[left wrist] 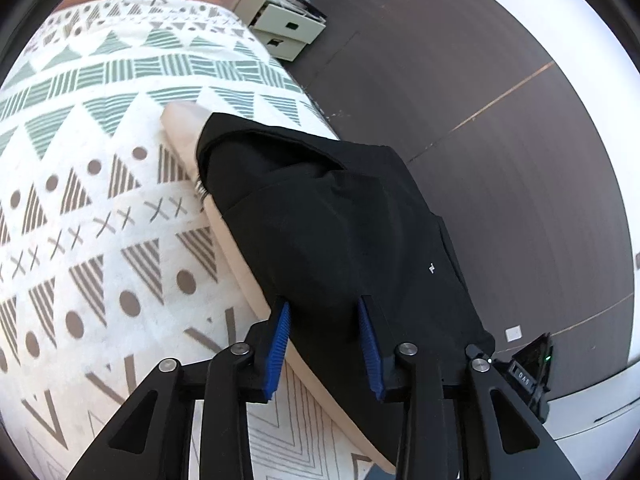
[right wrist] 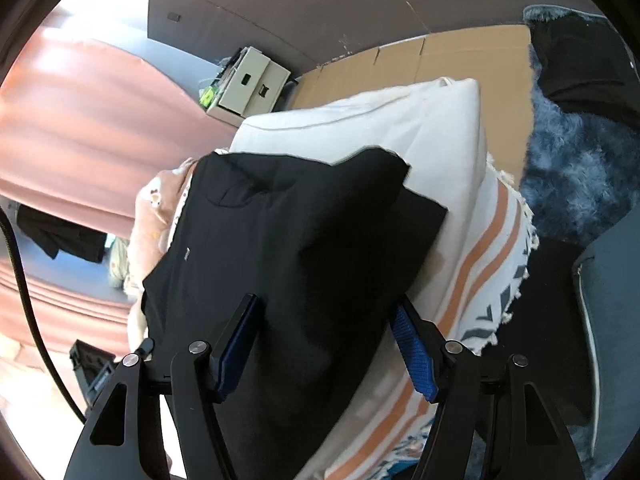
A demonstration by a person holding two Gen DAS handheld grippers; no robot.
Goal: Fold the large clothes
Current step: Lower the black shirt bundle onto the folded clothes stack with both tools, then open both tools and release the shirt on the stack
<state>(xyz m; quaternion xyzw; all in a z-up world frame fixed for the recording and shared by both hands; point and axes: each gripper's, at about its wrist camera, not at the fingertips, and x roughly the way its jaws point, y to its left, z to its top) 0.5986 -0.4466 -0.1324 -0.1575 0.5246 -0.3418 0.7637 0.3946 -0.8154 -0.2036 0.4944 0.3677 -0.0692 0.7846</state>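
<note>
A black garment (left wrist: 340, 224) with a small white logo lies folded on a cream cushion (left wrist: 188, 128) on the patterned bed cover. My left gripper (left wrist: 325, 308) is open, its blue pads (left wrist: 280, 344) straddling the garment's near edge, not closed on it. In the right wrist view the same black garment (right wrist: 288, 248) lies on the white cushion (right wrist: 440, 128). My right gripper (right wrist: 326, 304) is open, wide apart, its blue pads (right wrist: 412, 348) on either side of the garment's near part.
A patterned white, green and brown cover (left wrist: 100, 180) fills the left. A striped orange and white blanket (right wrist: 492, 248) lies under the cushion. A cream drawer unit (left wrist: 288, 28) stands on the dark floor. A blue fluffy rug (right wrist: 572, 168) and cardboard (right wrist: 440, 56) lie to the right.
</note>
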